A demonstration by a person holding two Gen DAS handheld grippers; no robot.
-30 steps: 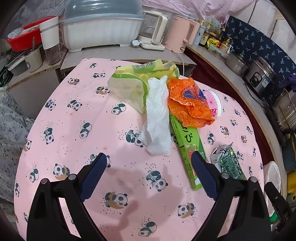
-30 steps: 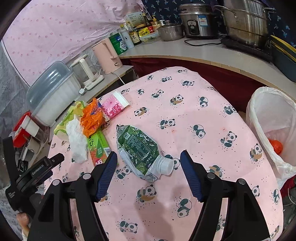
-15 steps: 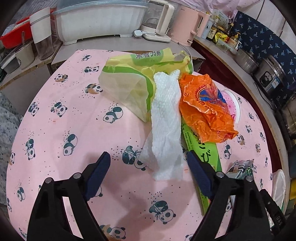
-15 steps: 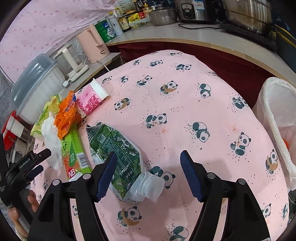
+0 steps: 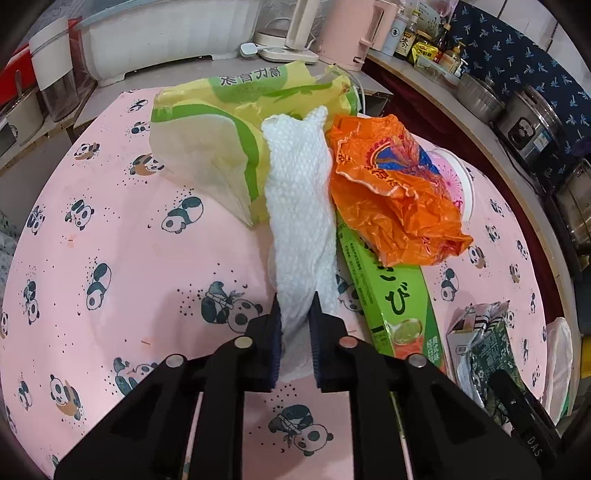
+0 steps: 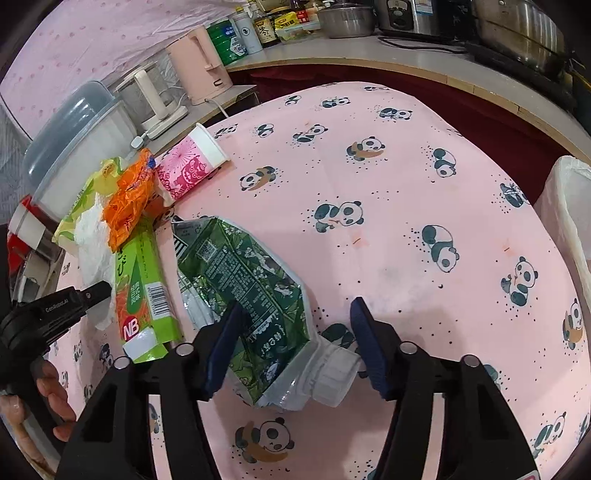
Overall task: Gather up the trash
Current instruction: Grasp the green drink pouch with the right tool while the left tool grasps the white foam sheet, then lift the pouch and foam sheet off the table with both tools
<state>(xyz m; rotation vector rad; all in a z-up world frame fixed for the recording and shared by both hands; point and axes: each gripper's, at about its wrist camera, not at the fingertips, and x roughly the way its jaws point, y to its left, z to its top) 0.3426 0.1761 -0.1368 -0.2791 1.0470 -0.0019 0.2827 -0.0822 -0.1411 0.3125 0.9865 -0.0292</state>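
Observation:
Trash lies on a pink panda tablecloth (image 6: 388, 177). My left gripper (image 5: 295, 299) points steeply down, its jaws closing, and its pads pinch the near end of a white paper towel (image 5: 299, 199). Beside the towel are a yellow-green bag (image 5: 221, 122), an orange wrapper (image 5: 391, 195), a green box (image 5: 391, 295) and a pink paper cup (image 6: 188, 166). My right gripper (image 6: 295, 306) straddles the neck end of a crushed green bottle (image 6: 251, 280). Its jaws are closing, with a small gap still beside the white cap.
A white-lined trash bin (image 6: 565, 206) stands off the table's right edge. Behind the table a counter holds a pink kettle (image 6: 201, 66), a covered dish rack (image 5: 166, 33), jars and steel pots (image 5: 532, 129). A hand (image 6: 51, 391) holds the left gripper's handle.
The left gripper came forward and down over the paper towel, and its jaws went from wide to pinching it. The right gripper sank over the green bottle and its jaws narrowed.

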